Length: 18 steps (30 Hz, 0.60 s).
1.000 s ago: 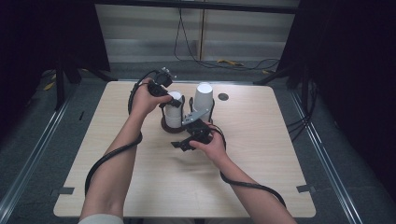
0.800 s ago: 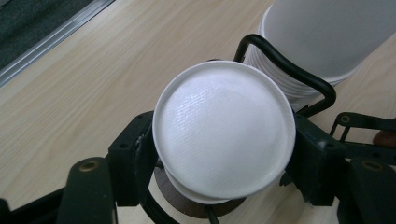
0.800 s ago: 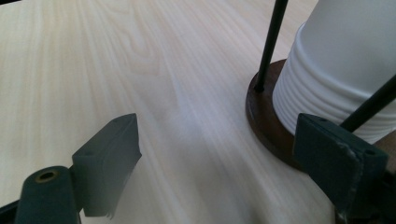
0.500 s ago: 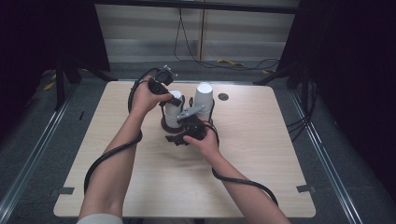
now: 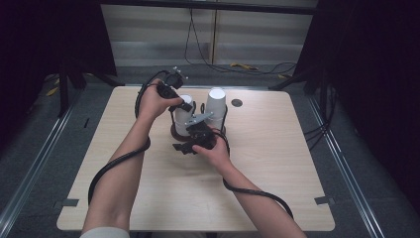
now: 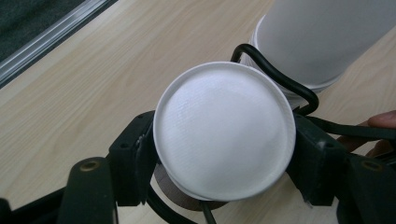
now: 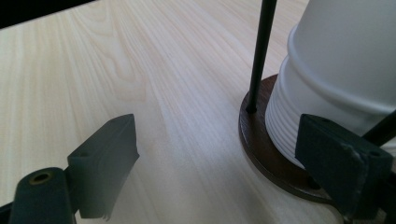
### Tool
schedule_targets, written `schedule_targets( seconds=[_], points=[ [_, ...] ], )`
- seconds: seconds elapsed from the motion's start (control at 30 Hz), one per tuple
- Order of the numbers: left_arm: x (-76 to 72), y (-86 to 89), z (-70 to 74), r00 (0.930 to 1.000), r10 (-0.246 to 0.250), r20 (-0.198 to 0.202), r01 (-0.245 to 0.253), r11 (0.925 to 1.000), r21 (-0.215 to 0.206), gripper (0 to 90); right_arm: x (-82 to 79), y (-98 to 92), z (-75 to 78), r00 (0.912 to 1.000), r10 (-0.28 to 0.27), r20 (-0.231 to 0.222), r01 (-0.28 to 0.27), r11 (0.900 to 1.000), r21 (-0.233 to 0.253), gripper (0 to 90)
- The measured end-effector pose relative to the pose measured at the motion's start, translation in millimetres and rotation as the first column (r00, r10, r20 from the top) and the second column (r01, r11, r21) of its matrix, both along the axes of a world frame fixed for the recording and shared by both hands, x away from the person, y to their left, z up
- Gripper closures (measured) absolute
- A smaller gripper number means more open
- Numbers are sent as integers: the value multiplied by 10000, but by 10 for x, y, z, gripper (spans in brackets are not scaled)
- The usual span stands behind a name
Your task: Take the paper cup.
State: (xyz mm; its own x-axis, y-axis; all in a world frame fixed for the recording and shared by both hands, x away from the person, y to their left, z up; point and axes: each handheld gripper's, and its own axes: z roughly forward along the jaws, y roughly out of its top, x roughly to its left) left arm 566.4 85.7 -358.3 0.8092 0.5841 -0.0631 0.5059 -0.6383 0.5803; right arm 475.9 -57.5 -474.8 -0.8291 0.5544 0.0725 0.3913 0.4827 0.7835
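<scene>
Two upside-down paper cups on a dark round stand, mid-bench, with a claw at each.

Pale wooden bench (image 5: 277,188) underneath; on it a dark brown round stand (image 7: 261,154) with a thin black wire frame (image 7: 259,56), carrying a stack of white cups (image 6: 224,135) base-up, with a second white cup (image 5: 216,101) just beside it at the right. Counted: two cup tops, one stand, two claws; ribbed rims low on the stack hint at several nested cups, number not clear. Left claw (image 6: 224,154) closed around the top cup's upper wall, one jaw on each side. Right claw (image 7: 233,163) open, low by the stand's edge, gripping nothing. Likely very light, thin-walled and easily crushed, somewhat slick; best taken gently on the side wall just below the stiff base ring.
</scene>
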Motion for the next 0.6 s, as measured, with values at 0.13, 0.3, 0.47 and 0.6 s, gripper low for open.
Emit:
schedule_targets(
  seconds=[0.13, 0.3, 0.47, 0.6],
  points=[
    [-12, 5, 61, 10000, 13, 49, -13, 10000, -62, 324, 4, -1, -3, 10000, 48, 30, -48, 10000, 27, 125],
    [-16, 20, 169, 9999, 47, 126, -47, 10000, -28, 323, 5, 18, 6, 10000, -83, 8, 83, 9996, 257, 124],
    [-32, 28, 240, 9999, 136, 92, -136, 9999, -81, 323, 16, 41, 1, 9998, -219, 29, 218, 9995, 208, 125],
    [-34, 27, 247, 9999, 98, 27, -98, 10000, 15, 324, 27, 72, -12, 9995, -303, -38, 304, 9993, 239, 125]
  ],
)
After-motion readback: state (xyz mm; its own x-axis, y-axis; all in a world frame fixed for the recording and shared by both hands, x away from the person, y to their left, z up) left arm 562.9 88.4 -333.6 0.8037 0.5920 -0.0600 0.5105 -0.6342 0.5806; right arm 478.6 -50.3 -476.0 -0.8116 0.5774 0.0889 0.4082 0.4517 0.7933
